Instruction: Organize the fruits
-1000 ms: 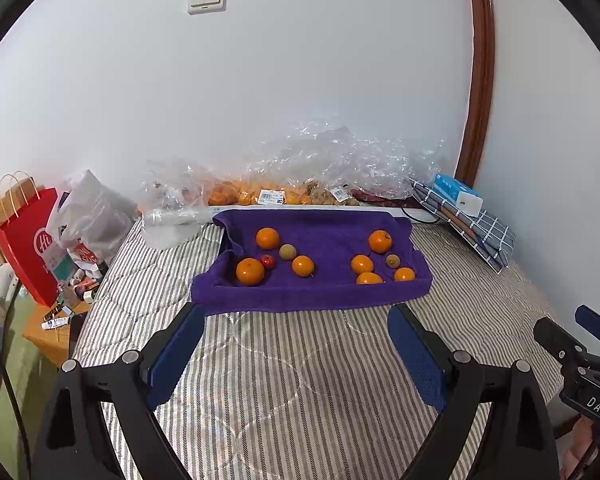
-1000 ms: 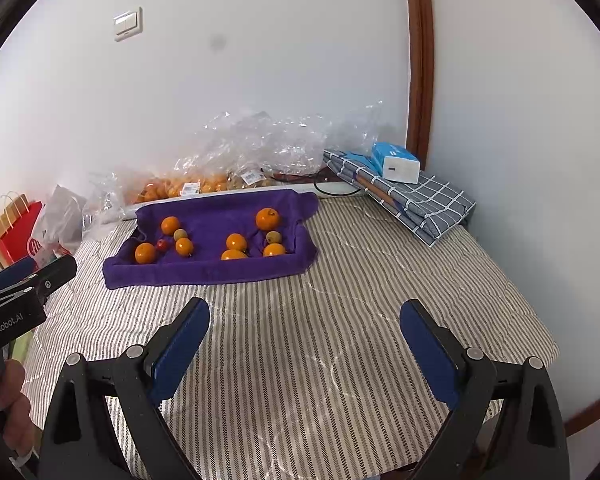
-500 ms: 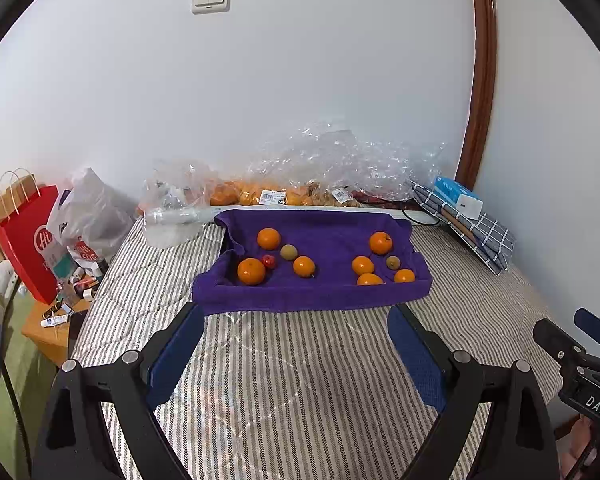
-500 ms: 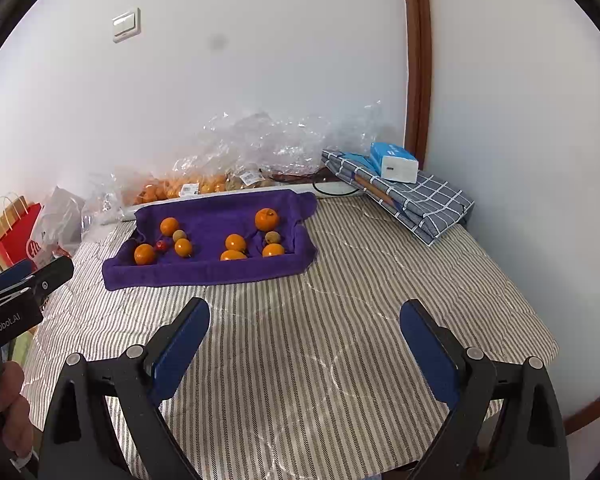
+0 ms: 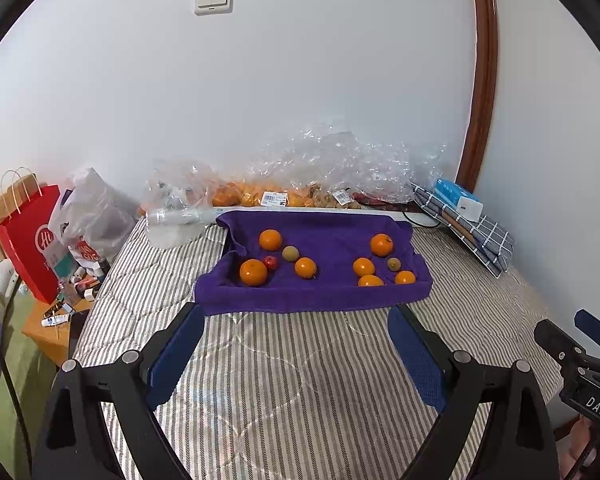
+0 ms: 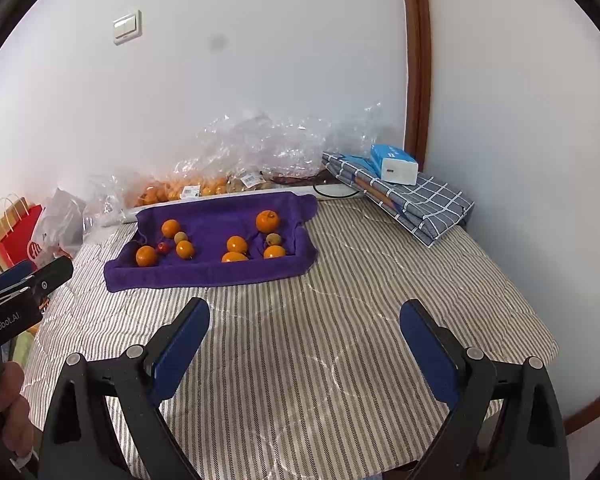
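My left gripper [image 5: 296, 344] hangs above the striped quilted mattress [image 5: 300, 380] with its blue-padded fingers [image 5: 176, 354] spread wide and nothing between them. My right gripper [image 6: 304, 340] is the same: fingers far apart, empty, over the bare stripes. Beyond both, near the wall, lies the purple towel [image 5: 312, 296] folded up into a shallow tray. On it sit two loose groups of fruit: to the left, three round orange mandarins [image 5: 253, 272], a small red fruit [image 5: 271, 262] touching the nearest one, and a dull greenish-brown fruit [image 5: 290, 253]; to the right, four more oranges [image 5: 381, 245] around another brownish fruit [image 5: 393, 264]. Behind the towel, clear crinkled plastic bags [image 5: 340, 168] hold more oranges against the wall.
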Tool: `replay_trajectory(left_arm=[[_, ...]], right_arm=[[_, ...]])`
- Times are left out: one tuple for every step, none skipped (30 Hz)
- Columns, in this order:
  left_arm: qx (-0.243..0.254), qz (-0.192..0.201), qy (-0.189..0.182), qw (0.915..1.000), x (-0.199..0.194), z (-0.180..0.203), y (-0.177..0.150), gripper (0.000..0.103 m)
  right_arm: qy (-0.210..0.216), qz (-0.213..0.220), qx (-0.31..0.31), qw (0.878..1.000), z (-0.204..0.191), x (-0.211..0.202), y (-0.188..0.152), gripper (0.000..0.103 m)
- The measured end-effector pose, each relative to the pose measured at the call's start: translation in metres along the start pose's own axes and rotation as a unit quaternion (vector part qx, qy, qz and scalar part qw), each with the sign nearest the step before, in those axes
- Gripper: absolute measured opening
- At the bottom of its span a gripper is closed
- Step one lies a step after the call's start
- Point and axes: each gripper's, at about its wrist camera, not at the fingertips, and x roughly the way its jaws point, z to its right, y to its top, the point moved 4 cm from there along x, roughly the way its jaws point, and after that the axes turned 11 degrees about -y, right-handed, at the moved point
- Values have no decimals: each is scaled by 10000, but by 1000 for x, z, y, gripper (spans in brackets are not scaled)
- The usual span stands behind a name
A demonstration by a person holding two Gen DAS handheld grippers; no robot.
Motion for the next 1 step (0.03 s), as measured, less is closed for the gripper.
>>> replay_trajectory(left_arm=[[5, 13, 5, 10000, -1, 1, 0, 93]], right_arm=[[5, 1, 0, 10000, 0, 0, 0, 95]])
